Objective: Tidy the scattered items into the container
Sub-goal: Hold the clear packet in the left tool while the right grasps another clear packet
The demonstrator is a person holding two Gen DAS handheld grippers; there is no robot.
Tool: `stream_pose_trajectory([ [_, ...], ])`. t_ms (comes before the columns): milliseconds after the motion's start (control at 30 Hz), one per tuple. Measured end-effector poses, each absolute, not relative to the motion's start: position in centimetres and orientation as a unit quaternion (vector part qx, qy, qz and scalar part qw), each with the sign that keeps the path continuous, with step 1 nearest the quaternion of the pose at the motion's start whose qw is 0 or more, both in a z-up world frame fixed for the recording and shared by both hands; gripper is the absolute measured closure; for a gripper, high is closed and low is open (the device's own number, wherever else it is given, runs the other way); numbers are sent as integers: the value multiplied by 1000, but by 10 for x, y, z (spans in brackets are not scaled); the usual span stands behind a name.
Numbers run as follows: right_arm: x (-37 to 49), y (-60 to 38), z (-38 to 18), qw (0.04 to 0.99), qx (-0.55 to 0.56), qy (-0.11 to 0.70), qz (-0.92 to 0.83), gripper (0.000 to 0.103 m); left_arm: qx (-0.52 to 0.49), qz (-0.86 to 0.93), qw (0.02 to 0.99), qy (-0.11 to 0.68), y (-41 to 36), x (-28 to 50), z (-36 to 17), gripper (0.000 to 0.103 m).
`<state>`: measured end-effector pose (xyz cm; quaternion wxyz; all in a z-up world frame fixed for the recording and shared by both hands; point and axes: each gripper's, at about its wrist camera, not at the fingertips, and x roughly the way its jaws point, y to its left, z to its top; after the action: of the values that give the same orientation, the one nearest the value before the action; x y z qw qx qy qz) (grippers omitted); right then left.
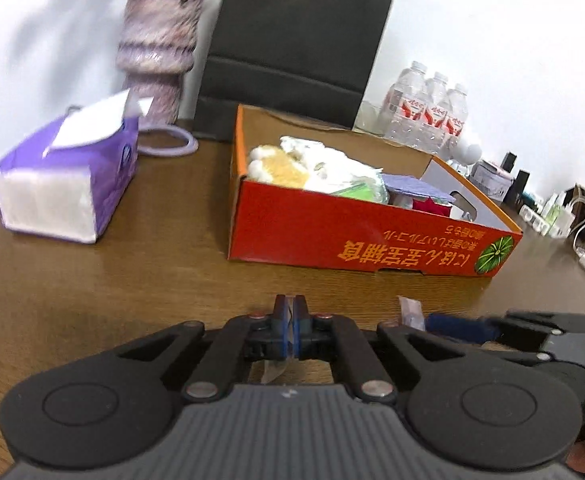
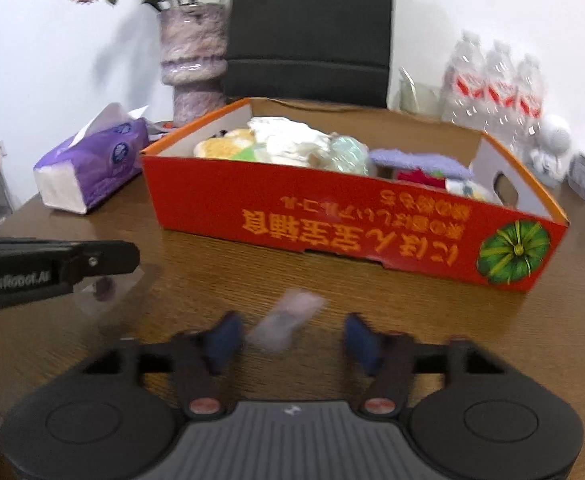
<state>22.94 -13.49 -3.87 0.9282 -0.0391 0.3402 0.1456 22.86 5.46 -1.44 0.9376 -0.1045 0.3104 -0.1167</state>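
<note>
A red cardboard box (image 1: pixel 312 232) (image 2: pixel 220 196) with orange print stands on the brown wooden table, filled with several soft items and packets. My left gripper (image 1: pixel 290 309) is shut, with a thin clear wrapper (image 1: pixel 273 369) pinched between its blue pads. In the right wrist view its black tip (image 2: pixel 126 257) enters from the left, the wrapper (image 2: pixel 106 289) hanging below it. My right gripper (image 2: pixel 290 334) hovers low over the table in front of the box. Its blue pads stand apart on either side of a small blurred pinkish packet (image 2: pixel 288 320) (image 1: pixel 410 312) without pressing it.
A purple tissue pack (image 1: pixel 68 184) (image 2: pixel 92 168) lies left of the box. Behind it are a marbled vase (image 1: pixel 160 48) (image 2: pixel 194 60) and a black paper bag (image 1: pixel 296 48). Water bottles (image 1: pixel 428 108) (image 2: pixel 492 80) and small clutter with a cable (image 1: pixel 584 240) sit to the right.
</note>
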Motion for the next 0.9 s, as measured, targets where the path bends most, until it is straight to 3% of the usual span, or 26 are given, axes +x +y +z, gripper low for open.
stream_pose_trajectory([
  [33,228,-136,-38,926,-39,342,152,97,-111,-118,937,310,57,228,-15,100],
  [333,216,-156,-32,934,-13,323,154,100,-122,-106,941,296,59,221,-9,99],
  [400,218,-159,-31,934,3,322,155,90,-126,-101,942,294,60,221,-10,97],
  [467,222,-160,-30,934,12,324,150,35,-125,-100,942,295,60,222,-10,92],
  [500,223,-159,-29,936,12,320,146,30,-122,-98,942,298,59,223,-11,75],
  [567,227,-154,-28,938,0,313,146,33,-113,-80,943,304,59,225,-14,44],
  [667,235,-144,-28,936,-12,318,148,38,-106,-62,945,302,64,220,-12,36],
  [733,239,-140,-30,935,-15,323,146,39,-103,-67,946,301,68,215,-10,22],
  [867,248,-132,-36,933,-23,330,141,43,-70,-99,941,316,61,214,-16,24],
  [900,250,-130,-38,932,-25,333,139,45,-61,-106,938,325,56,215,-19,30],
])
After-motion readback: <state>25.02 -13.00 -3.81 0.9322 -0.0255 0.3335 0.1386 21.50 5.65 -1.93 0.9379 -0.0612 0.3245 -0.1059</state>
